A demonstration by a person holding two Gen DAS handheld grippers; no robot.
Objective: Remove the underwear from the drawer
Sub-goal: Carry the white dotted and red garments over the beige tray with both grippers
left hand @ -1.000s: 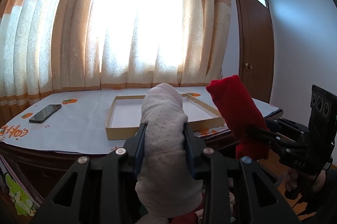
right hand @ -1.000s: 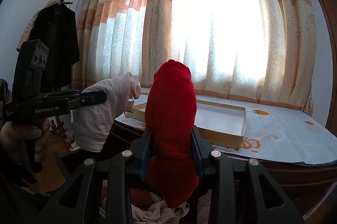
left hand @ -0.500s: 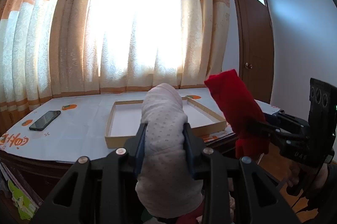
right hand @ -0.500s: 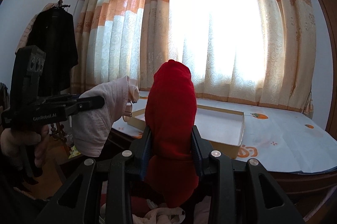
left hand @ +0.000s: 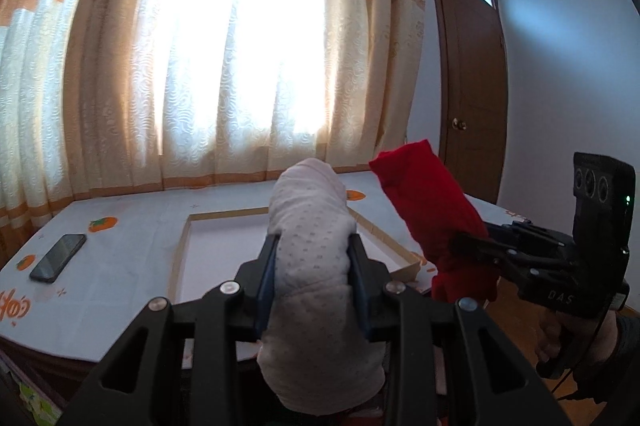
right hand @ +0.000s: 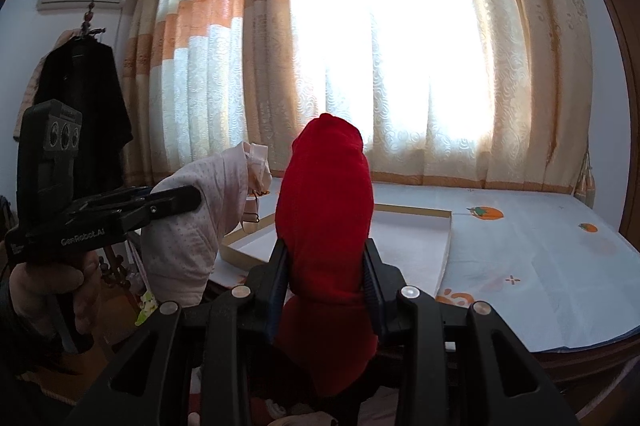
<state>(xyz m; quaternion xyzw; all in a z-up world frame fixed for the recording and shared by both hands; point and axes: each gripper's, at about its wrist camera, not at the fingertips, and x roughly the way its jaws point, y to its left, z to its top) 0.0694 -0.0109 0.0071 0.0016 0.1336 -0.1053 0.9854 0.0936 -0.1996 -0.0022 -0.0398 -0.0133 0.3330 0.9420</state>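
My left gripper [left hand: 312, 254] is shut on a folded pale pink dotted underwear [left hand: 310, 226], held upright in the air above the table's near edge. My right gripper [right hand: 325, 258] is shut on a folded red underwear [right hand: 326, 186], also upright. Each shows in the other's view: the red underwear [left hand: 428, 210] in the right gripper [left hand: 466, 246] at the right, the pink underwear [right hand: 192, 226] in the left gripper [right hand: 188, 200] at the left. A shallow cardboard tray [left hand: 182, 242] lies on the table just beyond both. The drawer is hidden below.
The table [left hand: 128, 250] has a white cloth with orange prints; a black phone [left hand: 58, 258] lies at its left. Curtains [left hand: 240, 46] hang behind, a brown door [left hand: 472, 98] stands at the right. Dark coats [right hand: 80, 106] hang at the left. A hand [right hand: 52, 290] holds the left gripper.
Both grippers have risen with their underwear still clamped. The table and tray now sit lower in both views, and more of the tabletop shows.
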